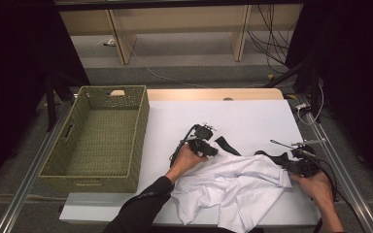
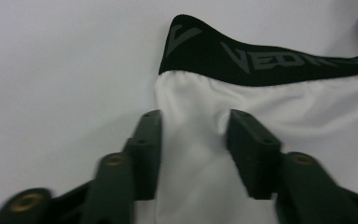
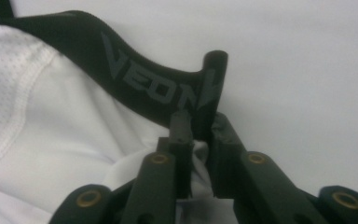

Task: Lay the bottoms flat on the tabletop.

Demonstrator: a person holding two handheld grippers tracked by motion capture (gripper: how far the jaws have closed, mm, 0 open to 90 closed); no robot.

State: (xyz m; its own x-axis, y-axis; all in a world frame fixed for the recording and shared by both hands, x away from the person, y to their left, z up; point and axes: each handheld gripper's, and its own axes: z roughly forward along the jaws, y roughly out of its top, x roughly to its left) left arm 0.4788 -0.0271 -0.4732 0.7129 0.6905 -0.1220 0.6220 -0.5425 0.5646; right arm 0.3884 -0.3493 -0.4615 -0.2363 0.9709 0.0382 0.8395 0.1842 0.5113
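White shorts [image 1: 233, 187] with black lettered waistband [image 2: 261, 58], crumpled on table's near right side.

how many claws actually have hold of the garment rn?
1. The right claw is shut on the black elastic waistband of the white fabric garment at its right end. The left claw is open, straddling white cloth at the left end, not yet pinching.

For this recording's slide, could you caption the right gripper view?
Right tool pinching the black lettered waistband of a white garment on the white table.
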